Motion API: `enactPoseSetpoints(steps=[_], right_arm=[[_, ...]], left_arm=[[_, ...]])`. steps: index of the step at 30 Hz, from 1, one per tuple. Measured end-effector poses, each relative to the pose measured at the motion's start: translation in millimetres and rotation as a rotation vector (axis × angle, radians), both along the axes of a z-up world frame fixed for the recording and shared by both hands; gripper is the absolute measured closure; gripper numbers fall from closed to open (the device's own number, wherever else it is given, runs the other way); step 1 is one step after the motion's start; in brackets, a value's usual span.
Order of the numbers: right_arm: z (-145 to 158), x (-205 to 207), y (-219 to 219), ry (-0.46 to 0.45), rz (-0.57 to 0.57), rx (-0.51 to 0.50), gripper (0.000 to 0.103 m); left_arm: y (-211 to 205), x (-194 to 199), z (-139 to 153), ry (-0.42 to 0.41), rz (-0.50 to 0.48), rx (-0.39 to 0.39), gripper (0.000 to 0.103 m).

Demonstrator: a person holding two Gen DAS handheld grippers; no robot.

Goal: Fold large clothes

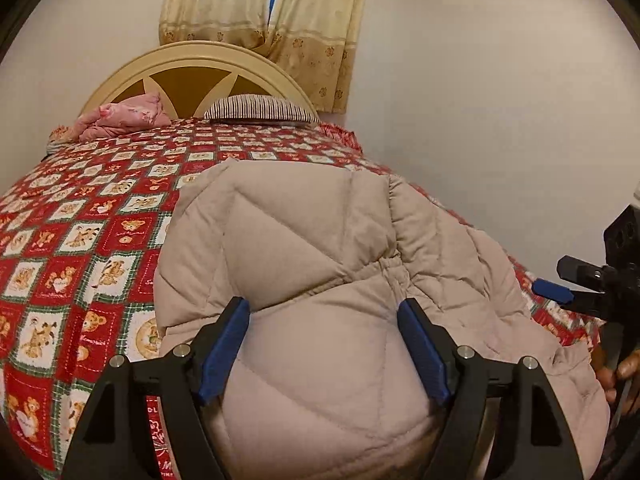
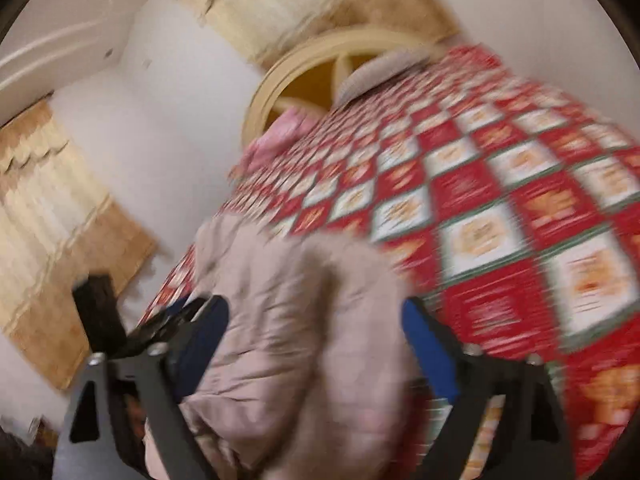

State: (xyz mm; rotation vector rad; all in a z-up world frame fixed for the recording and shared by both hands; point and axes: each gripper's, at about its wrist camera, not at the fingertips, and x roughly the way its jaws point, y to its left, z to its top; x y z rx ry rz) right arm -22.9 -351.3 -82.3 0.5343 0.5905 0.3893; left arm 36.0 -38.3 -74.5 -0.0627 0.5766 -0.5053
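A puffy beige quilted jacket (image 1: 320, 240) lies bunched on the bed, near its front edge. In the left wrist view my left gripper (image 1: 323, 306) hovers just over it. Its blue-padded jaws stand wide apart, the jacket's bulge fills the gap, and I see no pinch. My right gripper (image 1: 560, 280) shows at the right edge, past the jacket's right side. The right wrist view is blurred. There my right gripper (image 2: 316, 306) is open wide with the jacket (image 2: 280, 320) between and below its fingers, not clamped.
The bed carries a red, white and green teddy-bear quilt (image 1: 80, 240). A striped pillow (image 1: 260, 109) and a pink cloth (image 1: 124, 118) lie by the cream headboard (image 1: 192, 64). Curtains (image 1: 260, 8) hang behind. A white wall runs along the bed's right. A hand (image 1: 624, 372) shows at far right.
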Motion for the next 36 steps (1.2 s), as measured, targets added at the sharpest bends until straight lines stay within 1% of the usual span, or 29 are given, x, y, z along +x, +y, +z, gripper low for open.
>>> enactPoseSetpoints(steps=[1, 2, 3, 4, 6, 7, 8, 9, 10, 11, 12, 13, 14, 15, 16, 17, 18, 19, 20, 22, 25, 28, 30, 33, 35, 36], right_arm=[[0, -1, -9, 0.015, -0.021, -0.001, 0.01], [-3, 2, -15, 0.056, -0.029, -0.011, 0.01], [-10, 8, -17, 0.113, -0.02, -0.03, 0.01], [-20, 16, -14, 0.171, 0.003, -0.048, 0.014], [-34, 32, -3, 0.23, 0.064, -0.048, 0.042], [-38, 40, 5, 0.237, 0.103, -0.044, 0.074], [-38, 51, 19, 0.226, 0.147, -0.049, 0.082], [-33, 60, 34, 0.201, 0.171, -0.086, 0.082], [-26, 71, 53, 0.172, 0.194, -0.142, 0.085], [-20, 77, 64, 0.154, 0.217, -0.165, 0.086], [-11, 84, 79, 0.114, 0.262, -0.18, 0.087], [-1, 89, 93, 0.058, 0.32, -0.17, 0.087], [3, 93, 99, 0.015, 0.362, -0.135, 0.087], [2, 98, 102, -0.004, 0.387, -0.104, 0.087], [-4, 110, 107, 0.015, 0.401, -0.08, 0.087], [-20, 123, 108, 0.069, 0.4, -0.075, 0.087], [-35, 133, 108, 0.114, 0.404, -0.048, 0.089], [-50, 142, 106, 0.148, 0.418, 0.009, 0.093], [-67, 150, 99, 0.181, 0.434, 0.106, 0.093], [-78, 154, 87, 0.198, 0.429, 0.18, 0.094], [-84, 155, 78, 0.218, 0.409, 0.215, 0.094], [-89, 158, 73, 0.234, 0.406, 0.245, 0.094], [-92, 162, 69, 0.236, 0.402, 0.264, 0.094], [-92, 157, 60, 0.234, 0.393, 0.275, 0.092], [-91, 156, 52, 0.239, 0.39, 0.281, 0.088], [-89, 153, 44, 0.26, 0.373, 0.287, 0.086]], left_arm=[[3, 0, 0, -0.005, 0.0, -0.019, 0.026], [6, 0, 1, -0.008, 0.001, -0.036, 0.026], [8, 1, 3, -0.012, -0.001, -0.048, 0.026], [10, 0, 4, -0.017, -0.005, -0.065, 0.026], [15, -1, 5, -0.026, -0.006, -0.096, 0.026], [19, -3, 7, -0.039, -0.003, -0.117, 0.026], [22, -5, 8, -0.053, 0.0, -0.132, 0.026], [26, -7, 10, -0.071, 0.008, -0.149, 0.026], [29, -10, 12, -0.091, 0.019, -0.16, 0.026], [32, -12, 14, -0.11, 0.028, -0.164, 0.026], [35, -15, 17, -0.135, 0.031, -0.165, 0.026], [36, -18, 20, -0.163, 0.032, -0.156, 0.026], [35, -20, 22, -0.181, 0.028, -0.144, 0.026], [31, -18, 23, -0.189, 0.019, -0.118, 0.026], [24, -13, 22, -0.18, 0.008, -0.081, 0.026], [15, -8, 22, -0.17, -0.006, -0.044, 0.026], [10, -5, 21, -0.165, -0.02, -0.029, 0.025], [4, 0, 20, -0.15, -0.039, -0.018, 0.024], [-3, 4, 17, -0.128, -0.054, -0.005, 0.022], [-17, 17, 11, -0.071, -0.083, 0.044, 0.019], [-32, 30, 1, -0.011, -0.132, 0.098, 0.017], [-39, 38, -7, 0.03, -0.154, 0.138, 0.017], [-42, 40, -11, 0.034, -0.152, 0.17, 0.016], [-51, 38, -15, 0.021, -0.148, 0.235, 0.016], [-54, 35, -17, 0.013, -0.15, 0.267, 0.016], [-55, 34, -18, 0.009, -0.148, 0.278, 0.016]])
